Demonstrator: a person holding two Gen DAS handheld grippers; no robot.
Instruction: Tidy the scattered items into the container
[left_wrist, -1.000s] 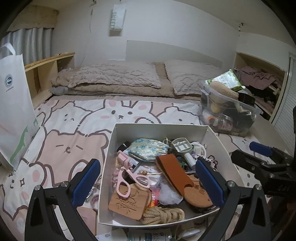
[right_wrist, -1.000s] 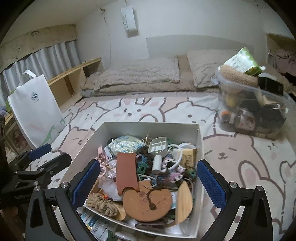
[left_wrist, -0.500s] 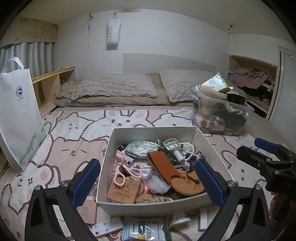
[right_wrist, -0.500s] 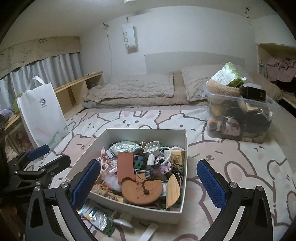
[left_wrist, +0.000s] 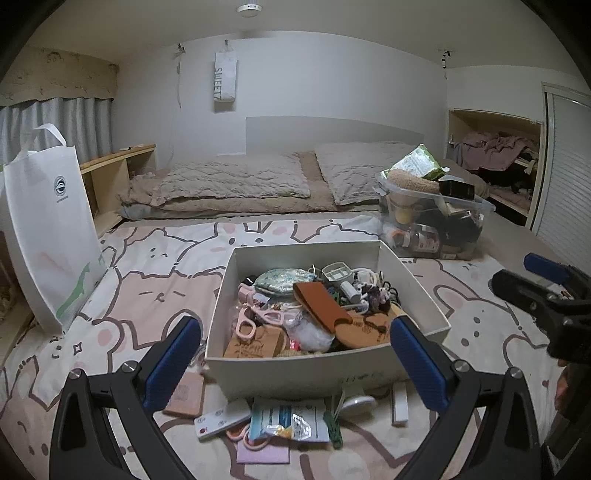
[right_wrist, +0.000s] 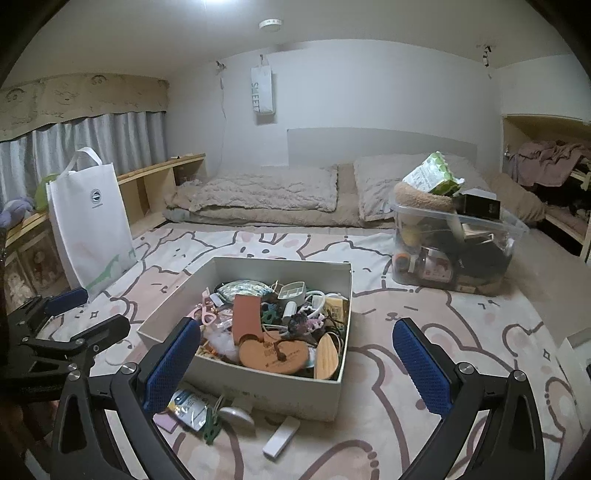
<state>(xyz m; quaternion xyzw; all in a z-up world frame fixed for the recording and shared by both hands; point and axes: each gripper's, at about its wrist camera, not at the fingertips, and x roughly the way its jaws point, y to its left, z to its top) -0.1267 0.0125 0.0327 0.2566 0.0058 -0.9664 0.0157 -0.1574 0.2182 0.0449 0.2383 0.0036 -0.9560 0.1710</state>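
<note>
A white box (left_wrist: 295, 369) (right_wrist: 280, 391) full of small items stands on the patterned bedspread. Loose items lie in front of it: a plastic packet (left_wrist: 290, 424) (right_wrist: 186, 404), a white remote (left_wrist: 221, 419), a brown card (left_wrist: 184, 395), a white stick (left_wrist: 399, 402) (right_wrist: 281, 437), a green clip (right_wrist: 212, 430) and a white oval piece (right_wrist: 236, 415). My left gripper (left_wrist: 295, 365) is open and empty, held back from the box. My right gripper (right_wrist: 295, 365) is open and empty, to the box's right; it shows in the left wrist view (left_wrist: 543, 288).
A white tote bag (left_wrist: 48, 236) (right_wrist: 92, 218) stands at the left. A clear plastic bin (left_wrist: 432, 221) (right_wrist: 454, 243) full of things stands at the back right. Pillows (left_wrist: 236, 181) lie at the head of the bed. Shelves (left_wrist: 509, 177) are at the right.
Both grippers have drawn back and risen from over the box. The loose items in front of the box have come into view. Both stay open.
</note>
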